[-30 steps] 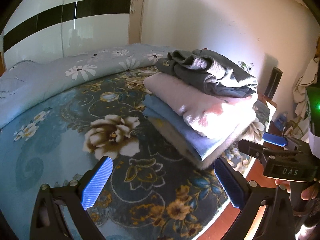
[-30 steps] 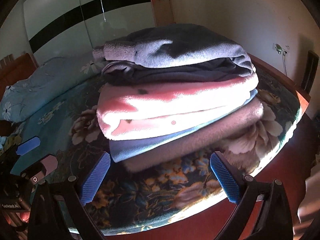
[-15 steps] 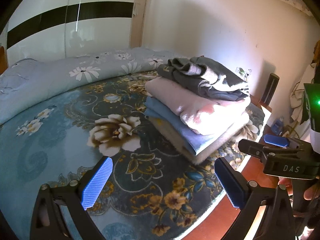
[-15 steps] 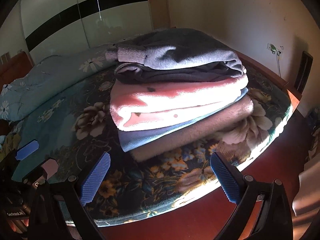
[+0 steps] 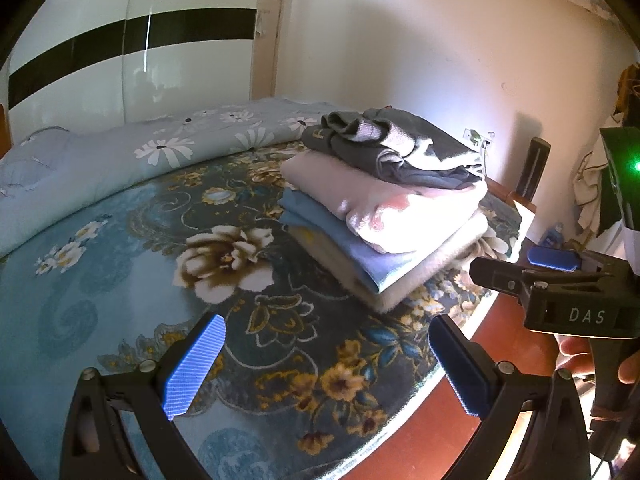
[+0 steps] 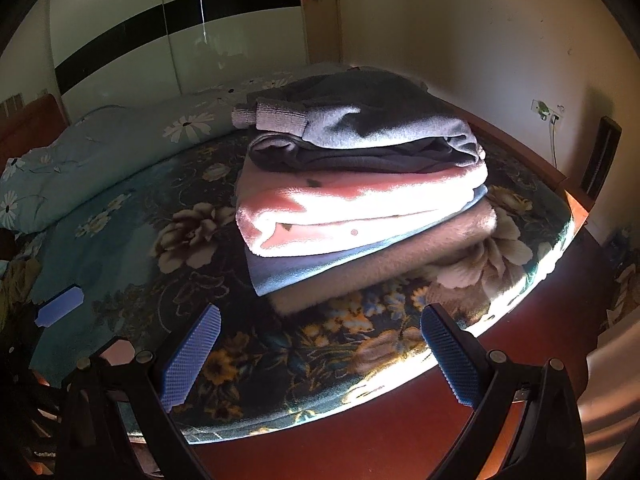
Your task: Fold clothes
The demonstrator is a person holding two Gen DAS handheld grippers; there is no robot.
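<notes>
Right gripper [image 5: 552,260] body reads "DAS" — white.

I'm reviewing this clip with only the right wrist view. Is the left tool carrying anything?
Observer: No. The left tool is open with nothing between its fingers. It is over the floral bedspread, short of the stack.
Operator: The grey garment on top looks tidy from here. Is it?
Observer: Not on its far side. In the left wrist view the grey garment is bunched, with ribbed edges rumpled on top.
Operator: Any indicator showing on the right tool?
Observer: Yes. A green light glows on the unit above the body of the right tool.
</notes>
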